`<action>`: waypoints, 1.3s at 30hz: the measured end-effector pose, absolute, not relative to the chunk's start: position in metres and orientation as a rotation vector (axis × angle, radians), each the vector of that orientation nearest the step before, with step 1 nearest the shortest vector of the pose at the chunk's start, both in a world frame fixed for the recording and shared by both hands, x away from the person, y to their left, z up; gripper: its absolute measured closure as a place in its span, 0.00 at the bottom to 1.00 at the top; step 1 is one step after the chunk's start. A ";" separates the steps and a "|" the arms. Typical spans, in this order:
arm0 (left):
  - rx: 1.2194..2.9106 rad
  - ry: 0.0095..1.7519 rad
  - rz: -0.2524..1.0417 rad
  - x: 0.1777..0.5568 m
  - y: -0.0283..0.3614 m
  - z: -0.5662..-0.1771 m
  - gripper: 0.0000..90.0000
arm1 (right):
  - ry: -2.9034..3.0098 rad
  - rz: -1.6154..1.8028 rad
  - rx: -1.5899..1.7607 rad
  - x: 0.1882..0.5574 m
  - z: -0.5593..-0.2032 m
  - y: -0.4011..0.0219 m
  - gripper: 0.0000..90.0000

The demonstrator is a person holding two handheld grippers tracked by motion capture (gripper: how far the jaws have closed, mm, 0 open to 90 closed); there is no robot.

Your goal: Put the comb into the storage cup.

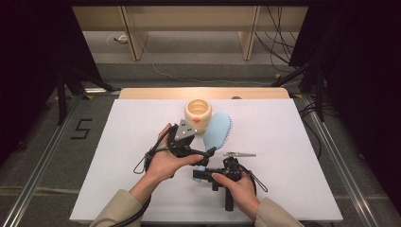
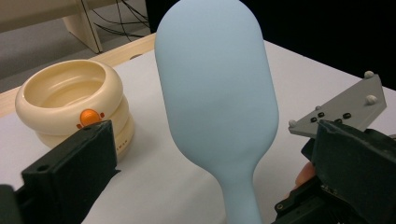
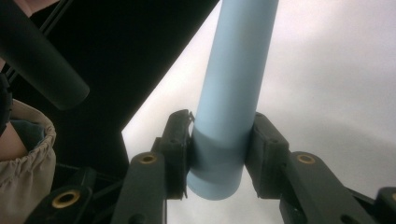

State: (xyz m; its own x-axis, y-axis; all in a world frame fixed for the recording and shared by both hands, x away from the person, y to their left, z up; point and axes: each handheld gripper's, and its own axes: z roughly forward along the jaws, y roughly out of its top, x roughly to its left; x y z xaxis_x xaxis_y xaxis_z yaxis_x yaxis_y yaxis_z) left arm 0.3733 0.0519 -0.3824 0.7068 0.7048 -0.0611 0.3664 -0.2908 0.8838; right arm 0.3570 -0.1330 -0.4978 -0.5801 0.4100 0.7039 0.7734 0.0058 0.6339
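A light blue hairbrush (image 1: pixel 217 130) hangs just over the white board (image 1: pixel 293 142), bristles facing right. My right gripper (image 1: pixel 201 172) is shut on the end of its handle; in the right gripper view the two pads (image 3: pixel 177 154) squeeze the blue handle (image 3: pixel 238 70). My left gripper (image 1: pixel 202 142) stands open, one jaw on each side of the brush (image 2: pixel 215 84) where the head narrows into the handle, and the pads do not touch it. A cream ringed cup (image 1: pixel 197 113) with an orange dot stands just behind, left of the brush.
The cup (image 2: pixel 74 107) sits close behind the left jaw. The right gripper's grey plate (image 2: pixel 343 109) lies near the other jaw. Bare white board stretches to both sides. Wooden shelf legs and cables (image 1: pixel 279 42) lie beyond the table's far edge.
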 end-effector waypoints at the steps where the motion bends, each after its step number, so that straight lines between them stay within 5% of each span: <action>1: 1.906 0.829 0.422 0.374 0.051 -0.382 0.00 | -1.969 -1.599 -1.223 0.357 -0.498 -0.133 0.71; 39: 1.915 0.821 0.391 0.402 0.028 -0.369 0.00 | -1.970 -1.595 -1.219 0.357 -0.498 -0.133 0.71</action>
